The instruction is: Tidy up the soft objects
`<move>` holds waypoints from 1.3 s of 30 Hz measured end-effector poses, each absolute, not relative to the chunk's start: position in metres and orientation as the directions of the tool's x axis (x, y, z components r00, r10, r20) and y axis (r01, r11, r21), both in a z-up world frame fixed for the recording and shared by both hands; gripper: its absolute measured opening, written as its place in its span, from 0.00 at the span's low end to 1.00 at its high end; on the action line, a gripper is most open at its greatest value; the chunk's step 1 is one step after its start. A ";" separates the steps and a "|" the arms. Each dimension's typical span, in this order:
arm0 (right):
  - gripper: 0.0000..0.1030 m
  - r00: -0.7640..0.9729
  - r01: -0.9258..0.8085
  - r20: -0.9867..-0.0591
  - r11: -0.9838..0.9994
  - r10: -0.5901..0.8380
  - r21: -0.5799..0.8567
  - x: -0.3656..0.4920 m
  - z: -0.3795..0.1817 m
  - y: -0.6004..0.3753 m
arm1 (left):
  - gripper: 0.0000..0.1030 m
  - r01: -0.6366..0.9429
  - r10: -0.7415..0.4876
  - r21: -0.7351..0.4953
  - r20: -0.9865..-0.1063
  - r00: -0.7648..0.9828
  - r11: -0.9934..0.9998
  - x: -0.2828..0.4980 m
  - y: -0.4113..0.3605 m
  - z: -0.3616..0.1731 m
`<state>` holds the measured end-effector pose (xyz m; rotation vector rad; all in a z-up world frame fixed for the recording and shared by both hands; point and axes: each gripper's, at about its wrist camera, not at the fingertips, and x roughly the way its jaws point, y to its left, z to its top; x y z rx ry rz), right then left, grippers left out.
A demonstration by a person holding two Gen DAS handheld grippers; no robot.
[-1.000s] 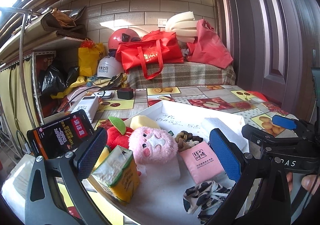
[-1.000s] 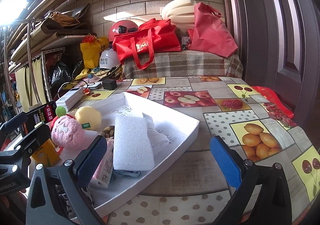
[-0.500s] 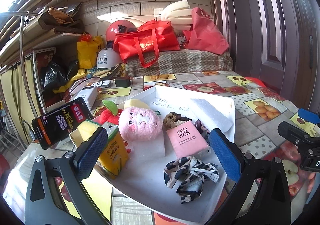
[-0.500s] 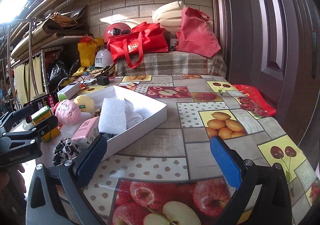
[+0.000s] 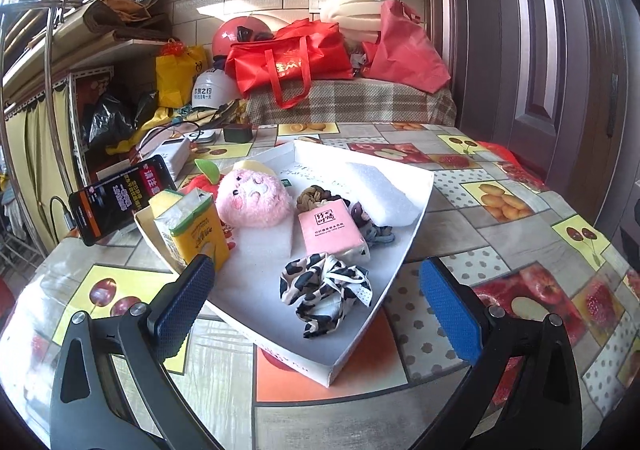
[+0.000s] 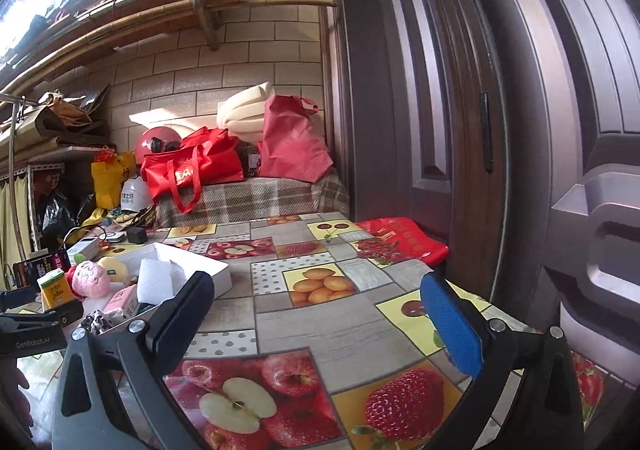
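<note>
A white tray (image 5: 416, 217) on the fruit-print table holds a pink plush toy (image 5: 252, 199), a pink tissue pack (image 5: 330, 228), a white foam block (image 5: 378, 189), a leopard-print scrunchie (image 5: 324, 290), a braided brown knot (image 5: 312, 195) and a yellow drink carton (image 5: 196, 230). My left gripper (image 5: 316, 310) is open and empty, just short of the tray's near corner. My right gripper (image 6: 316, 322) is open and empty over the tablecloth, well right of the tray (image 6: 216, 274); the plush (image 6: 90, 280) and foam block (image 6: 154, 280) show at far left.
A phone (image 5: 116, 193) leans left of the tray. A white power bank (image 5: 172, 153) and black box (image 5: 238, 133) lie behind it. Red bags (image 5: 288, 57), helmets and foam sit on a plaid bench at the back. A red packet (image 6: 404, 246) lies by the brown door (image 6: 460, 109).
Both grippers have pulled back from the tray, still open. The right gripper swung right and up toward the door; the tray now sits farther off in both views.
</note>
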<state>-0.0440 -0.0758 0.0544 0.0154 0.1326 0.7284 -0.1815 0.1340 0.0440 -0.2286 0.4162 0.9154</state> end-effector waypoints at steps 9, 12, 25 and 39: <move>1.00 0.698 -0.651 -0.229 0.734 0.678 0.190 -0.014 0.046 -0.088 | 1.00 -0.862 0.789 0.100 -0.466 0.401 0.497 -0.170 0.108 0.045; 1.00 0.685 -0.666 -0.228 0.722 0.692 0.189 -0.017 0.045 -0.088 | 1.00 -0.871 0.794 0.122 -0.486 0.365 0.475 -0.169 0.102 0.044; 1.00 0.687 -0.687 -0.207 0.716 0.696 0.125 -0.027 0.049 -0.083 | 1.00 -0.837 0.769 0.127 -0.486 0.415 0.532 -0.177 0.088 0.067; 1.00 0.683 -0.694 -0.206 0.711 0.700 0.113 -0.029 0.050 -0.082 | 1.00 -0.850 0.763 0.094 -0.499 0.410 0.518 -0.184 0.092 0.066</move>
